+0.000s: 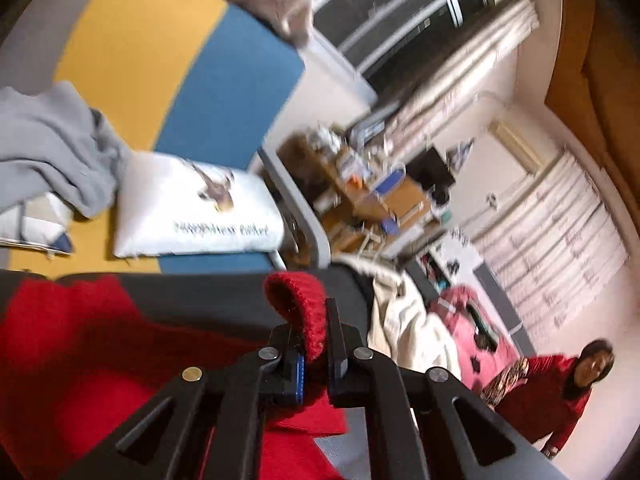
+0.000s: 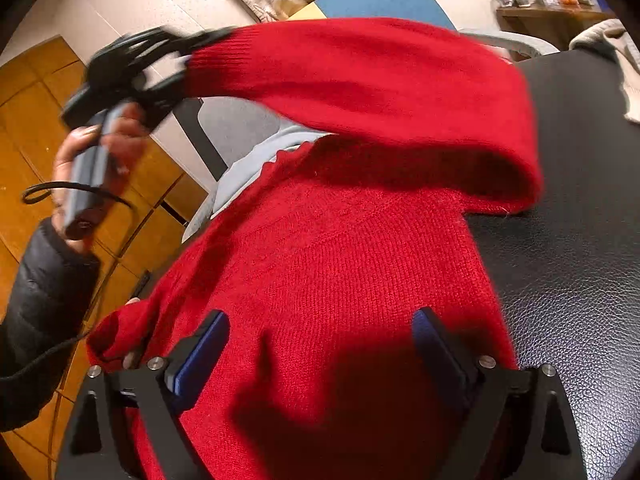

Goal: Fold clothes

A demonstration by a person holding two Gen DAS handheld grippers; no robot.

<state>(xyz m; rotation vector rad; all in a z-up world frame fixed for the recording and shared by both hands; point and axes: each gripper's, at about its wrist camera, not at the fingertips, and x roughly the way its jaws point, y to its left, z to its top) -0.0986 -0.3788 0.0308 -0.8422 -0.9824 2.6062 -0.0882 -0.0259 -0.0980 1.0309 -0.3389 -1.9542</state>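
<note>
A red knit sweater (image 2: 340,280) lies spread on a black leather surface (image 2: 568,280). My left gripper (image 1: 316,344) is shut on the cuff of its sleeve (image 1: 298,300). In the right wrist view that same left gripper (image 2: 188,56) is held up at the upper left by a hand, and the sleeve (image 2: 380,80) stretches in an arc above the sweater's body. My right gripper (image 2: 320,344) hovers low over the sweater's body, open, with its blue pads (image 2: 204,348) wide apart and nothing pinched between them.
A grey garment (image 1: 60,148) and a white printed pillow (image 1: 192,208) lie on a yellow and blue mat (image 1: 160,60). A cream garment (image 1: 404,320) lies at the black surface's far edge. A person in red (image 1: 560,392) stands at the right. A cluttered table (image 1: 360,188) stands behind.
</note>
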